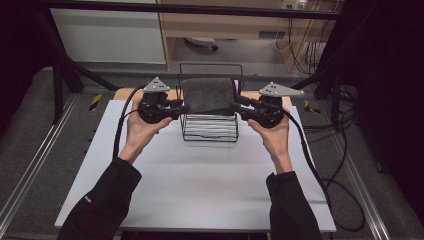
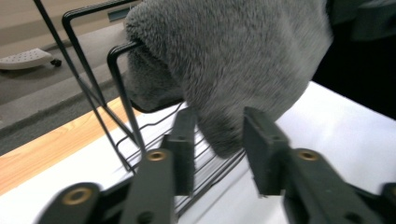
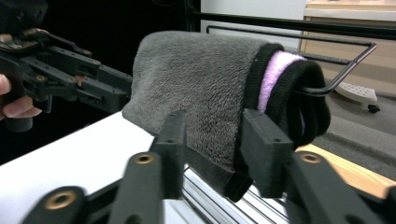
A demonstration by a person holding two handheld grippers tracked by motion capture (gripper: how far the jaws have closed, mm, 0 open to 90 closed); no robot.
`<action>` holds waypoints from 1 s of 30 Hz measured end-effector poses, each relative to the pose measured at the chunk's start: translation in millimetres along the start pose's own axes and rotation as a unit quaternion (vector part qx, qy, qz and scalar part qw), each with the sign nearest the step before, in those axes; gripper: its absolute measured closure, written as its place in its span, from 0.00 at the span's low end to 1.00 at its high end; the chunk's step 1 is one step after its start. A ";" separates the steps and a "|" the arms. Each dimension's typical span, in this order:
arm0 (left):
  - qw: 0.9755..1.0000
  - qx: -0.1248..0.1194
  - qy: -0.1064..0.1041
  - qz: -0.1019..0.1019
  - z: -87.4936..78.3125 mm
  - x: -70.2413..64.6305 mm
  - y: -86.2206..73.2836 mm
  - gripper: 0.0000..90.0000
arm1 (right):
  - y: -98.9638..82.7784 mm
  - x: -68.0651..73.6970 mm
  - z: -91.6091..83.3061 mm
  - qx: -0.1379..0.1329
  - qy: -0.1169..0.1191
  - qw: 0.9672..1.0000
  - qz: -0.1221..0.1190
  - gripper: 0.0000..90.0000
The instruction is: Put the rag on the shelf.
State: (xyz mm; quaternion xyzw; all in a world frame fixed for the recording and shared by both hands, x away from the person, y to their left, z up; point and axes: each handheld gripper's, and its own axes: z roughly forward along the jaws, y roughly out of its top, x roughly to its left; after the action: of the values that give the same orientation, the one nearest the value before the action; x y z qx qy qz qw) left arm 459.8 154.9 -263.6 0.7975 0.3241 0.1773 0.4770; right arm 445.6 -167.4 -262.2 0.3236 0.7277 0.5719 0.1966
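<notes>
White tabletop carries 1 black wire rack, set toward the far edge; beyond it lie a wooden strip and a grey floor, and dark frame bars cross the background.

Left: my left gripper sits in my left hand, level with the rack's left side, its cable trailing back toward me. In the left gripper view, my 2 jaws stand apart with a hanging corner of the grey towel between them; the pads do not press on the pile, so this claw is released. Whether the cloth brushes either pad cannot be told.

Centre: the grey towel is draped over the top bar of the wire rack and hangs down its front, above the rack's horizontal wires.

Right: my right gripper sits in my right hand, at the rack's right side. In the right gripper view, its 2 jaws are parted around the towel's lower right edge, where a black hem and a pink band show; the pads stand clear of the fabric, so this claw is also released. My left gripper appears farther off, at the towel's other end.
</notes>
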 end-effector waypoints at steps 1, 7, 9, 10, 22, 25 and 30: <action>1.000 0.002 0.002 0.002 -2.0 -0.1 -0.9 0.62 | 1.0 1.1 -1.9 0.000 -0.001 1.000 0.001 0.58; 1.000 0.004 0.011 -0.006 -14.9 2.1 -9.2 0.46 | 5.5 4.0 -14.4 0.004 -0.008 1.000 0.001 0.37; 1.000 0.008 0.012 -0.009 -19.0 3.8 -12.6 0.42 | 6.5 3.8 -18.4 0.007 -0.013 1.000 0.000 0.32; 1.000 0.010 0.012 -0.011 -20.8 4.3 -14.6 0.39 | 6.7 3.6 -20.5 0.007 -0.016 1.000 -0.003 0.29; 0.999 0.014 0.031 -0.001 -39.2 11.4 -51.8 0.12 | -9.0 -1.8 -39.8 0.021 -0.013 1.000 -0.003 0.10; 0.999 0.009 0.031 -0.008 -42.6 12.8 -62.5 0.09 | -17.1 -2.5 -42.2 0.024 -0.006 1.000 0.001 0.08; 0.999 0.005 0.032 -0.012 -47.1 11.3 -81.8 0.07 | -32.7 -1.4 -44.6 0.031 -0.004 0.999 0.005 0.04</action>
State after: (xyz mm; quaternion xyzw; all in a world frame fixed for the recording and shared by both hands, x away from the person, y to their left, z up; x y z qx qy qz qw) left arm 411.6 220.4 -312.8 0.7897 0.3498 0.1950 0.4647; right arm 409.3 -204.3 -281.7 0.3356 0.7429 0.5485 0.1860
